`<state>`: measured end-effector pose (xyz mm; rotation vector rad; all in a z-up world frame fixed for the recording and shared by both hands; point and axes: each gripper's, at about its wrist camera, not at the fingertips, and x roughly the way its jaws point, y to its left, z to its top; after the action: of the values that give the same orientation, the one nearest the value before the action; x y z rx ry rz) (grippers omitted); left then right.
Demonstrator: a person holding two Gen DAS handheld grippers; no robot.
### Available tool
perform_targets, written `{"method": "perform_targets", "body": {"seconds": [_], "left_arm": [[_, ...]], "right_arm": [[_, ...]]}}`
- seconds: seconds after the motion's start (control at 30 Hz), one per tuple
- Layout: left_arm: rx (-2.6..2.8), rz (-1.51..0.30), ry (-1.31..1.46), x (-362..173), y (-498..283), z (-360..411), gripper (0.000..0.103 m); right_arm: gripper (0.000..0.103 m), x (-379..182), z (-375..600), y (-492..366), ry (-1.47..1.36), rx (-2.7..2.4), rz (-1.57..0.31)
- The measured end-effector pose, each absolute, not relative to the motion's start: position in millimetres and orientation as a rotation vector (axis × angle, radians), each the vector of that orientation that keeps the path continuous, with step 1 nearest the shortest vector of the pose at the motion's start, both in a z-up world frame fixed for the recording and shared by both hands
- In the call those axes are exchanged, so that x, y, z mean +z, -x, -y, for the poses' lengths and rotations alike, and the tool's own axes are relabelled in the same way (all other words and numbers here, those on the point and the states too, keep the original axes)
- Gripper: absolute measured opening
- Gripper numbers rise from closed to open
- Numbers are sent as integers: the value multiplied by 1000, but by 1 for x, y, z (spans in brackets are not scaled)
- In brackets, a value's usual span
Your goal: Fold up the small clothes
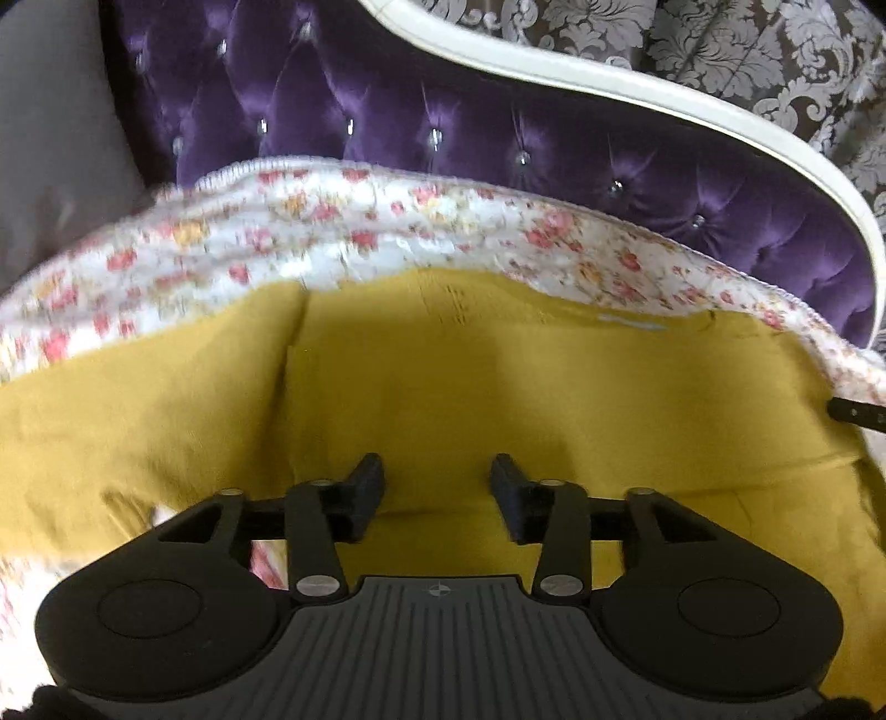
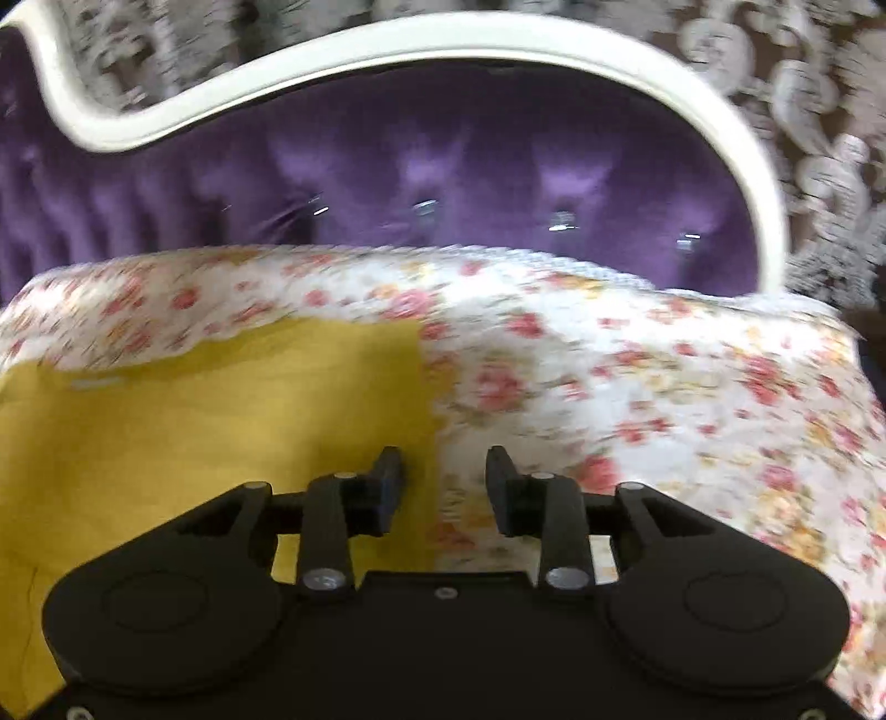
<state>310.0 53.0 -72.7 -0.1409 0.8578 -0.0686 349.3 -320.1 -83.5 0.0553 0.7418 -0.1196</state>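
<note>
A mustard-yellow garment [image 1: 443,382] lies spread flat on a floral bedspread [image 1: 332,232]. My left gripper [image 1: 437,476] hovers over the garment's middle, its jaws apart with nothing between them. In the right wrist view the same yellow garment [image 2: 210,421] fills the left side, and its right edge runs just under my right gripper [image 2: 443,471]. That gripper is open too, one finger above the yellow cloth, the other above the floral bedspread [image 2: 637,387]. A black tip of the right gripper [image 1: 855,412] shows at the right edge of the left wrist view.
Behind the bed stands a purple tufted headboard [image 1: 443,122] with a white curved frame [image 1: 637,83]. Grey damask wallpaper [image 1: 747,50] is beyond it. A grey pillow [image 1: 55,138] sits at the far left.
</note>
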Motion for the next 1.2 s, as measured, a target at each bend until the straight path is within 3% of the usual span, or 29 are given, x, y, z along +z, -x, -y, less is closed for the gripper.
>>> {"method": "perform_targets", "body": {"seconds": [0.17,0.33,0.5,0.67,0.73,0.83,1.07,1.1,1.13,1.2], "left_arm": [[-51,-829,155,-73,-304,-49,56],[-52,-843,206,-63,-290,-45,70],[-52,-879,214,-64,-266,-41,77],[-87,-841,119,-76,-250,-34,90],[-102,-823,74,-81,-249,-27,102],[-86,-826,-49,-86,-250,-9,103],[-43,-816,-19,-86,-254,-8,102],[-51,-819,-11,-83,-254,-10,99],[-50,-811,6,-81,-252,-13,89],[-56,-763,77,-72,-242,-28,84]], "right_arm": [[61,-64,304,-318,-156,-56,-666],[63,-66,269,-293,-135,19,-652],[67,-83,249,-279,-93,29,-705],[78,-99,235,-273,-3,23,-701],[79,-99,235,-274,5,15,-697],[80,-98,242,-273,-30,-13,-690],[87,-102,244,-270,-34,3,-674],[88,-102,244,-270,-31,6,-675],[90,-102,243,-270,-29,11,-673],[90,-102,244,-268,-31,20,-668]]}}
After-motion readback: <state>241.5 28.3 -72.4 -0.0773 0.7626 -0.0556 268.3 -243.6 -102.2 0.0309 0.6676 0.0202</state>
